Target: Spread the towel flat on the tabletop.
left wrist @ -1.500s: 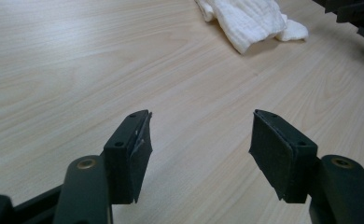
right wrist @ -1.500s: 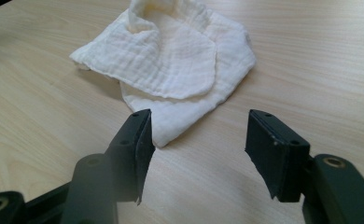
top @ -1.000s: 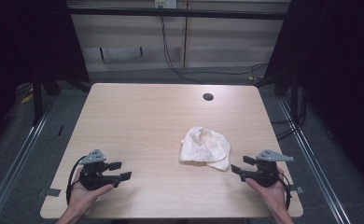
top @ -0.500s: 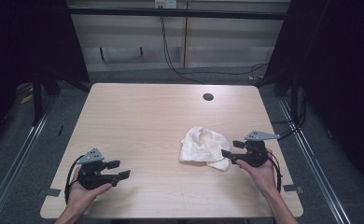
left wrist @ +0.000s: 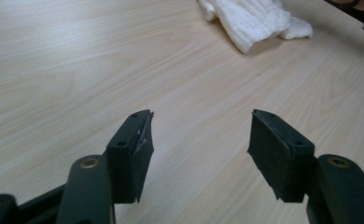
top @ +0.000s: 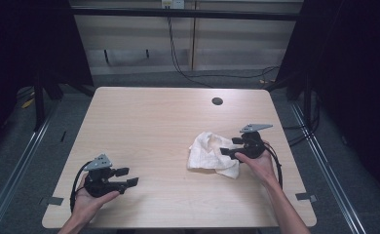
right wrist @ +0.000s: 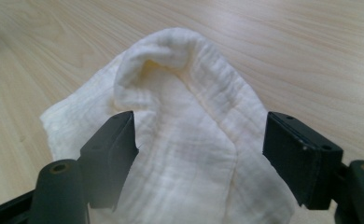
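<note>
Pale wooden bench point(top: 149, 126); right claw point(right wrist: 199, 154) spread wide astride crumpled white cloth point(right wrist: 185, 140); left claw point(left wrist: 201, 144) spread, empty, cloth far ahead; closing shallow may pinch only one fold.

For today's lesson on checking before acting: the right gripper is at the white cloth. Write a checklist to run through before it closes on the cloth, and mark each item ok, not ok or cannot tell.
1. Right gripper open: ok, jaws stand wide apart.
2. Cloth between the jaws: ok, a raised fold lies in the gap.
3. Jaws low enough to pinch the fold: cannot tell.
4. Left gripper out of the way: ok, it sits open near the table's front left, apart from the cloth.
5. Table around the cloth free of other things: ok.
</note>
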